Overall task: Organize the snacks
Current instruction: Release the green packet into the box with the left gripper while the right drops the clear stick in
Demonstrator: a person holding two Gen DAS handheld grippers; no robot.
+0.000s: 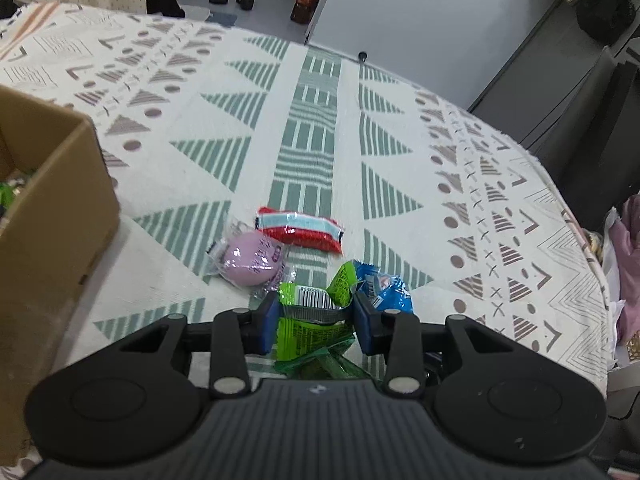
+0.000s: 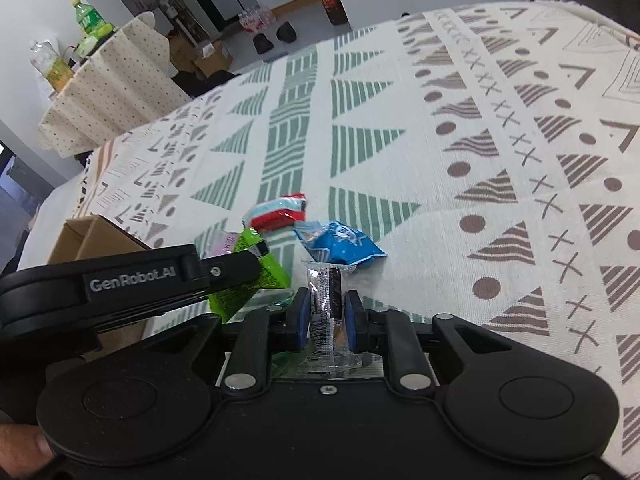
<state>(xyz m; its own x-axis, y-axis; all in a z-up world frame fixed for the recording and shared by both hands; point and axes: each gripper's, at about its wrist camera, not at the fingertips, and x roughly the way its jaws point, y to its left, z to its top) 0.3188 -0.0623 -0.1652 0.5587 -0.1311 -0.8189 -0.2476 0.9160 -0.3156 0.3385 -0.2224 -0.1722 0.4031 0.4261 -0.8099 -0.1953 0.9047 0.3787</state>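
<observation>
My left gripper (image 1: 315, 316) is shut on a bright green snack packet (image 1: 310, 322), held just above the patterned tablecloth; the same green packet (image 2: 250, 280) shows beside the left gripper's black body in the right wrist view. My right gripper (image 2: 327, 312) is shut on a clear-wrapped dark snack (image 2: 329, 308), held upright. On the cloth lie a red and light-blue packet (image 1: 300, 229), a pink round snack in clear wrap (image 1: 251, 258) and a blue packet (image 1: 386, 290). The blue packet (image 2: 340, 245) lies just beyond my right fingertips.
A brown cardboard box (image 1: 60, 208) stands at the left, with some items inside; its corner (image 2: 96, 236) shows behind the left gripper. The patterned tablecloth (image 1: 320, 120) spreads far ahead. A darker green wrapper (image 1: 332, 364) lies under the left gripper. Another table with bottles (image 2: 88, 20) stands beyond.
</observation>
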